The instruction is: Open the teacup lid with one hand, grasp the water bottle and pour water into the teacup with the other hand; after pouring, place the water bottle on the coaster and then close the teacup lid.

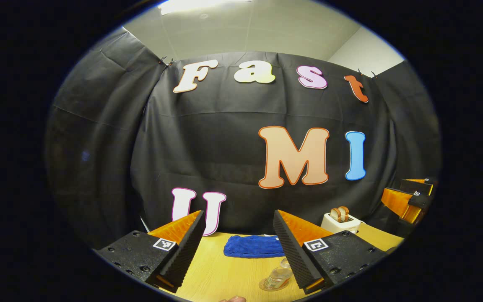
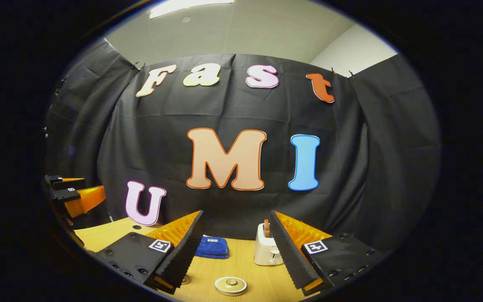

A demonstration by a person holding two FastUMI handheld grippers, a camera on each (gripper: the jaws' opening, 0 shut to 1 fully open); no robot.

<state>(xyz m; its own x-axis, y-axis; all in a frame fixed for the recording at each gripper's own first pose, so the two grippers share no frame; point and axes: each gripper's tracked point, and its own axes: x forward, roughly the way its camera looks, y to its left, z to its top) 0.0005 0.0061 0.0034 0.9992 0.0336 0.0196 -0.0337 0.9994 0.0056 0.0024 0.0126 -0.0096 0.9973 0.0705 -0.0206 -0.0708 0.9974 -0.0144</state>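
My left gripper [image 1: 238,214] is open and holds nothing, raised above the wooden table [image 1: 216,272]. Low between its fingers stands a clear glass vessel [image 1: 277,277] on a brownish disc, partly hidden by the right finger; it looks like the teacup. My right gripper [image 2: 236,214] is also open and empty. Below it lies a pale round disc with a small knob [image 2: 230,285]; I cannot tell whether it is a lid or the coaster. Each gripper appears at the side edge of the other view: left gripper [image 2: 78,195], right gripper [image 1: 409,197].
A folded blue cloth [image 1: 252,246] [image 2: 212,246] lies at the back of the table. A white toaster with toast [image 1: 340,221] [image 2: 266,251] stands to its right. A fingertip [image 1: 233,299] shows at the bottom edge. A small round thing [image 2: 186,280] peeks from behind the finger.
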